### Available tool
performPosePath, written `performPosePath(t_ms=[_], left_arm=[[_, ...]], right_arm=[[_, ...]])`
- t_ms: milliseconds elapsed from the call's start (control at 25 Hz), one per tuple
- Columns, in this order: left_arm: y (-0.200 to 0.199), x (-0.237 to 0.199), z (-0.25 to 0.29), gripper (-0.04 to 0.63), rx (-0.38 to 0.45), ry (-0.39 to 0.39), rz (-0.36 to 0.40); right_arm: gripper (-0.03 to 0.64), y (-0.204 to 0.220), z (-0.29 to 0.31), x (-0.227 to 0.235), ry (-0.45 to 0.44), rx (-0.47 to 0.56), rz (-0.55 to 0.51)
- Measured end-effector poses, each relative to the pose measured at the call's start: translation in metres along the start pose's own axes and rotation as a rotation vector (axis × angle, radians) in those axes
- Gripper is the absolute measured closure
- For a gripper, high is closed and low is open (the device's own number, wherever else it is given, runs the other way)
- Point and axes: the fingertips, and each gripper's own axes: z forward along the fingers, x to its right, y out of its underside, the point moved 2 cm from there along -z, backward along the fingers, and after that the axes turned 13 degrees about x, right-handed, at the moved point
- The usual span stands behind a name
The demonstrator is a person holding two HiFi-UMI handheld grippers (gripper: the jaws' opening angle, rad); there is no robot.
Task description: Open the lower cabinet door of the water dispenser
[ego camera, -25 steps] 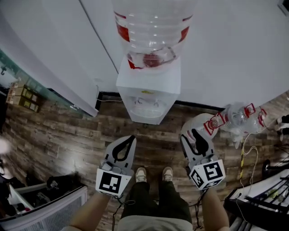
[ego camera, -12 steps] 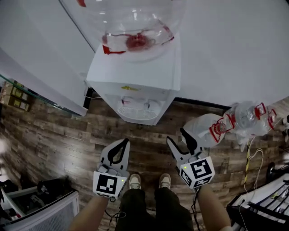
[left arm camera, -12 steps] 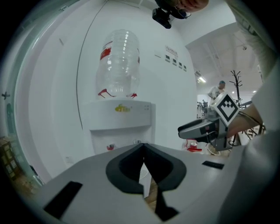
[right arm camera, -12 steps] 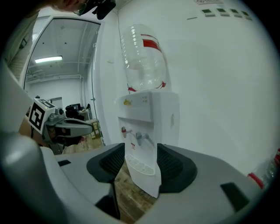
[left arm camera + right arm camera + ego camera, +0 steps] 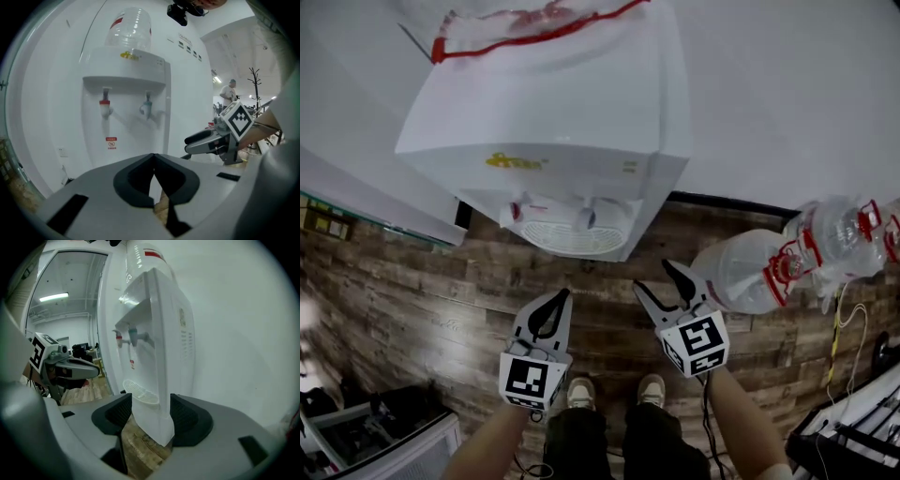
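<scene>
The white water dispenser (image 5: 553,122) stands against the wall, seen from above with its round drip tray (image 5: 572,230) facing me. In the left gripper view its front (image 5: 126,93) shows a red and a blue tap; its lower part is hidden behind the gripper body. My left gripper (image 5: 562,295) hovers over the wood floor in front of it, jaws shut and empty (image 5: 153,157). My right gripper (image 5: 653,275) is beside it on the right, apart from the dispenser. Its jaws have just been opening and stand open (image 5: 150,416), nothing between them; the dispenser's lower corner (image 5: 157,423) lies beyond.
Two clear water bottles (image 5: 750,272) (image 5: 839,234) lie on the floor to the right of the dispenser. My shoes (image 5: 581,392) are below the grippers. Cables (image 5: 839,328) run at the far right, a grey unit (image 5: 403,450) sits bottom left.
Both grippers and the head camera have come down, so the dispenser looms much larger. The right gripper's jaws have spread wider; the left stays shut.
</scene>
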Motion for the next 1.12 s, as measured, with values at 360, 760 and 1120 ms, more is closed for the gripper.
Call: performPosePath(t_ms=[360,760,1120], left_arm=[[0.088,-0.011,0.047,0.589,-0.024,-0.012,-0.042],[0.149,-0.017,0.067,0.589,-0.062,-0.010,-0.059],[0.154,-0.020,0.060,0.589,-0.071,-0.023,-0.097]], right_arm=[[0.330,0.101,0.064,0.041,0.005,0.002,0.080],[0.339,0.147,0.115,0.054,-0.080,-0.033,-0.010],[0.347,0.145,0.122,0.046,-0.046,-0.034,0.001]])
